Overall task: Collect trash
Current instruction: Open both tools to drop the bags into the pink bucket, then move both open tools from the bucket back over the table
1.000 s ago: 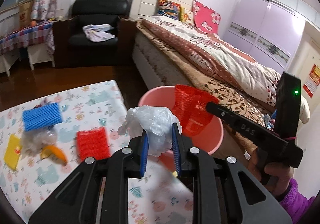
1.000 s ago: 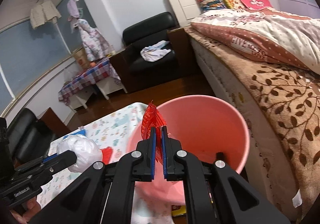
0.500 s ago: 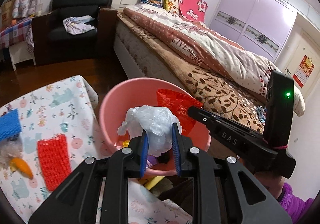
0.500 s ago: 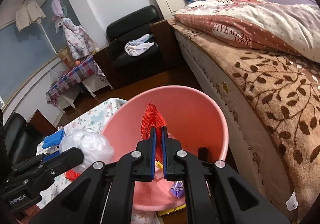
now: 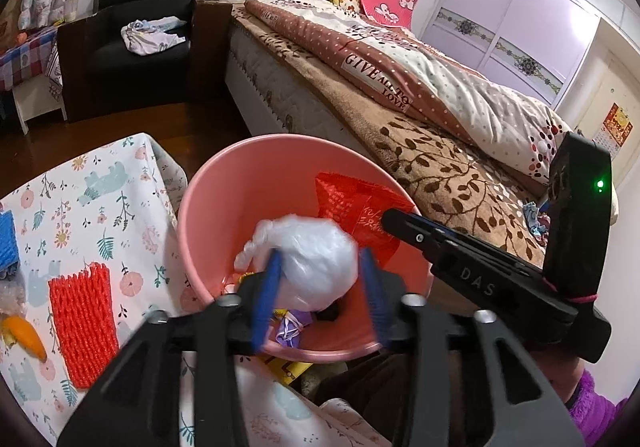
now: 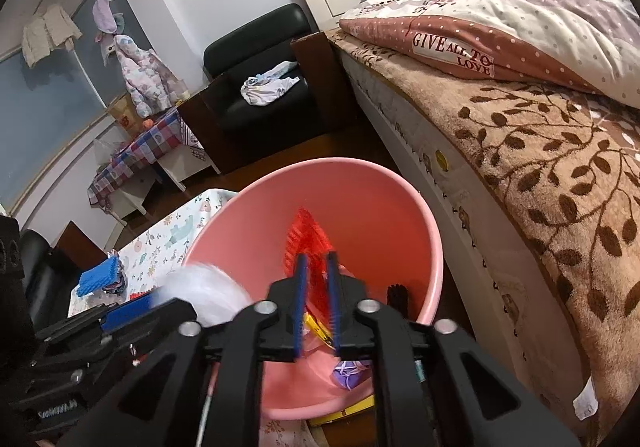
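- Both claws have widened since half a second ago and now sit over the pink bin [image 5: 224, 207].
- Left claw [image 5: 318, 287]: fingers apart; the white plastic bag [image 5: 312, 267] sits loose between them above the bin's mouth, apparently released to drop in.
- Right claw [image 6: 316, 299]: fingers parted around the red wrapper [image 6: 306, 243], inside the bin's rim.
- Red foam net [image 5: 82, 323], orange peel [image 5: 24, 337] and blue foam net [image 6: 98, 279] lie uncollected on the tabletop [image 5: 104, 215].
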